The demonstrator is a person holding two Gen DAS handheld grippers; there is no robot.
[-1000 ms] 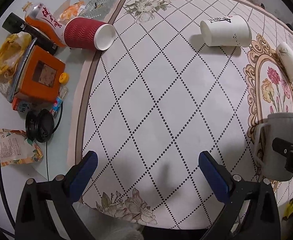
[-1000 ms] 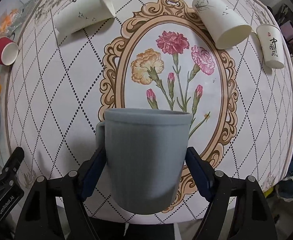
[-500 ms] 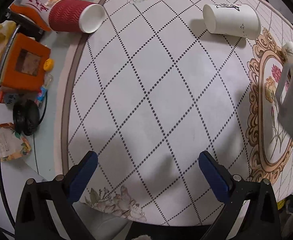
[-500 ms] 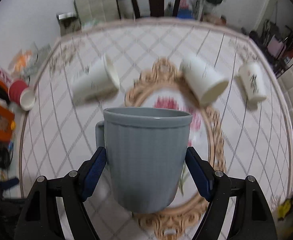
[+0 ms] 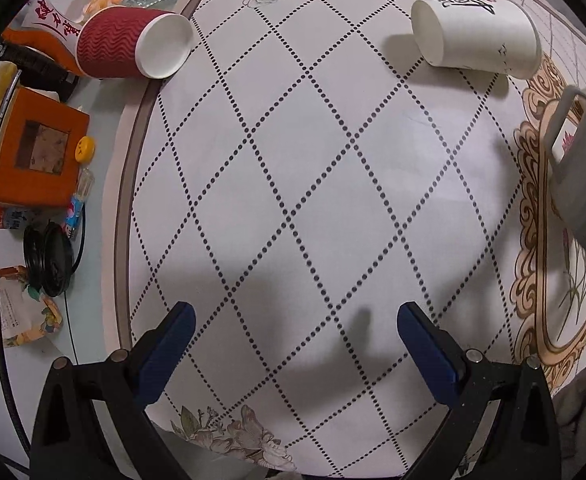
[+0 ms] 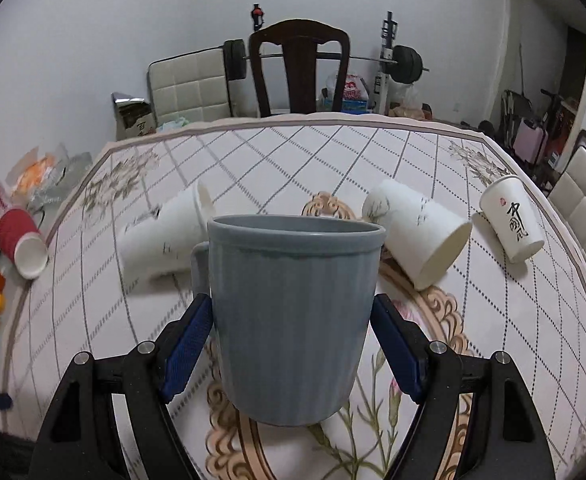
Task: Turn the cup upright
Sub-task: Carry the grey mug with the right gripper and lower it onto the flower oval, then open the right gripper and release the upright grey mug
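Raised since earlier, right tool [image 6: 293, 344] clamps grey mug [image 6: 293, 320], seemingly airborne; left tool [image 5: 293, 344] wide.

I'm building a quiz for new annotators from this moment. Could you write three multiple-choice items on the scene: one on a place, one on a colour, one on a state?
1. Where does the red paper cup lie?
A. at the tablecloth's edge, by the clutter
B. on the flower medallion
C. in the left gripper

2. What colour is the held mug?
A. red
B. grey-blue
C. white

3. How is the left gripper?
A. shut on a cup
B. shut on nothing
C. open, holding nothing

Key: 1 A, it lies on its side beside the orange box. 2 B, the right gripper clamps its grey-blue wall. 3 C, only tablecloth shows between its fingers.
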